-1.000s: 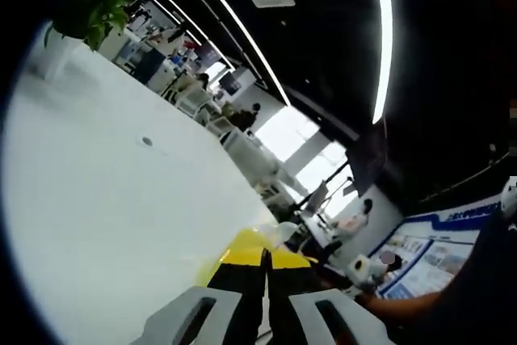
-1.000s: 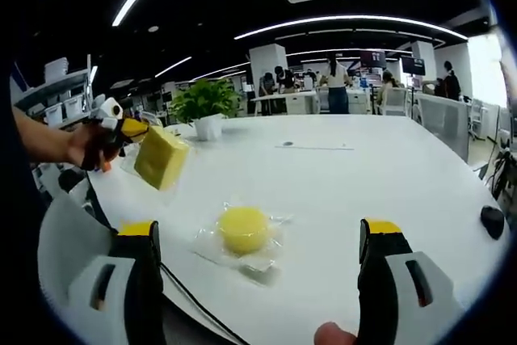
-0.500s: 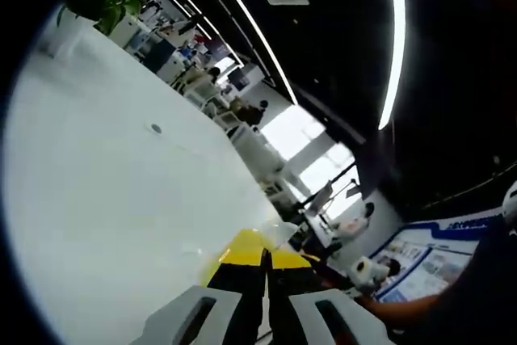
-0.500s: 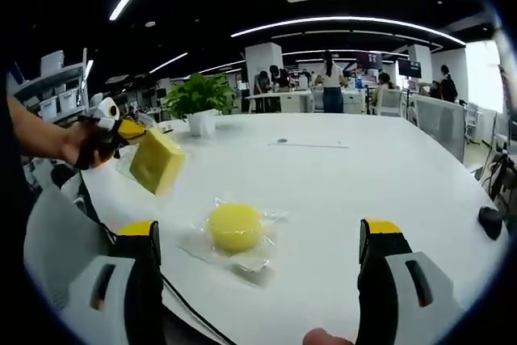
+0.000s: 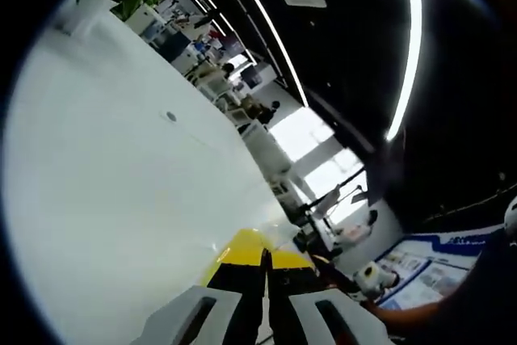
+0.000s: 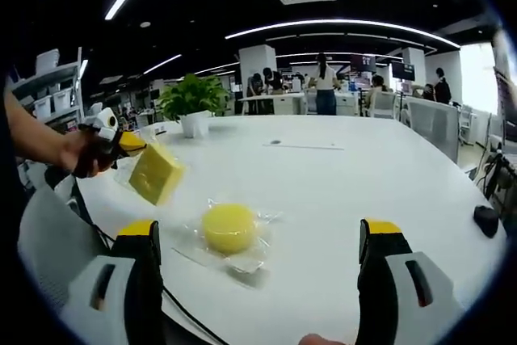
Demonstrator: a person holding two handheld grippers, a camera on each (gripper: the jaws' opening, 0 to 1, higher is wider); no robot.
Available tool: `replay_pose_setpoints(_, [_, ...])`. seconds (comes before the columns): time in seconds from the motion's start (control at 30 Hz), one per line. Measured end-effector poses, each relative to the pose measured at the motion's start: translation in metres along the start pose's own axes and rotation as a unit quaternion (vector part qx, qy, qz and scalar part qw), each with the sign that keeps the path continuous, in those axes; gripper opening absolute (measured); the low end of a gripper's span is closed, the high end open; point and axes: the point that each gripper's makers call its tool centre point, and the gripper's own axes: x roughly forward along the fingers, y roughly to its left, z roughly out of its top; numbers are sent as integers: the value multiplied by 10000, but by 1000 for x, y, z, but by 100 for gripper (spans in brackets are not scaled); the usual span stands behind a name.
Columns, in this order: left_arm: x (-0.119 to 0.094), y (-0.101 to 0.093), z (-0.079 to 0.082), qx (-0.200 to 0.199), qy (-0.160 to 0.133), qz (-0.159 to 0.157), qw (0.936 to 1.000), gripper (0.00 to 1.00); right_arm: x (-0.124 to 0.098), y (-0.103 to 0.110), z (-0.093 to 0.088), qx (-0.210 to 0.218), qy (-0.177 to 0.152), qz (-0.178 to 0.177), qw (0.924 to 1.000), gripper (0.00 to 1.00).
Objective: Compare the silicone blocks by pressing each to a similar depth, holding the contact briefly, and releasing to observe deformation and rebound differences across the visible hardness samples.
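White table (image 6: 363, 175): spans the middle of the frame. Round yellow silicone block (image 6: 229, 228): lower centre, lying on the table in a clear wrapper. Square yellow silicone block (image 6: 156, 174): left of centre, held tilted above the table, clamped in the left gripper (image 6: 125, 143), which a hand (image 6: 81, 153) grips at left edge. Right gripper (image 6: 258, 280): jaws set wide apart at the bottom, nothing between them. Potted plant (image 6: 191, 104): upper left, on the table's far side. Dark object (image 6: 488, 220): right edge, on the table.
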Motion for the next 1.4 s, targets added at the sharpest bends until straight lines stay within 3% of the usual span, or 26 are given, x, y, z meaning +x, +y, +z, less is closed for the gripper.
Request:
replay_pose_setpoints(0.1, [1, 13, -1, -199, -29, 86, 9998, 0, 0, 0, -1, 0, 17, 3, 10000, 96])
replay_pose_setpoints(0.3, [3, 32, 5, -235, -105, 307, 9992, 0, 1, 0, -2, -13, 50, 13, 10000, 94])
replay_pose_setpoints(0.37, [2, 43, 3, 62, -24, 489, 9988, 0, 2, 0, -4, -39, 83, 21, 10000, 96])
replay_pose_setpoints(0.4, [0, 54, 0, 320, 65, 728, 9968, 0, 2, 1, -1, -54, 23, 48, 10000, 96])
replay_pose_setpoints(0.5, [-3, 64, -4, 964, 193, 908, 9910, 0, 2, 2, -4, -4, 95, 121, 9999, 96])
replay_pose_setpoints(0.63, [-9, 84, -6, 1251, 268, 1239, 9840, 0, 2, 3, -7, 49, 165, 144, 9997, 96])
replay_pose_setpoints(1.0, [-12, 113, -4, 1056, 173, 1599, 9813, 0, 3, 2, -10, 130, 209, 97, 9997, 96])
replay_pose_setpoints(1.17, [-16, 127, -6, 1200, 308, 1772, 9763, 0, 4, 2, -11, 147, 233, 99, 9996, 96])
replay_pose_setpoints(1.3, [-16, 126, -7, 1265, 381, 1771, 9753, 0, 3, -1, -12, 277, 216, 48, 9994, 96])
replay_pose_setpoints(1.4, [-17, 133, -6, 1130, 382, 1863, 9752, 0, 4, 0, -11, 254, 221, 65, 9994, 96])
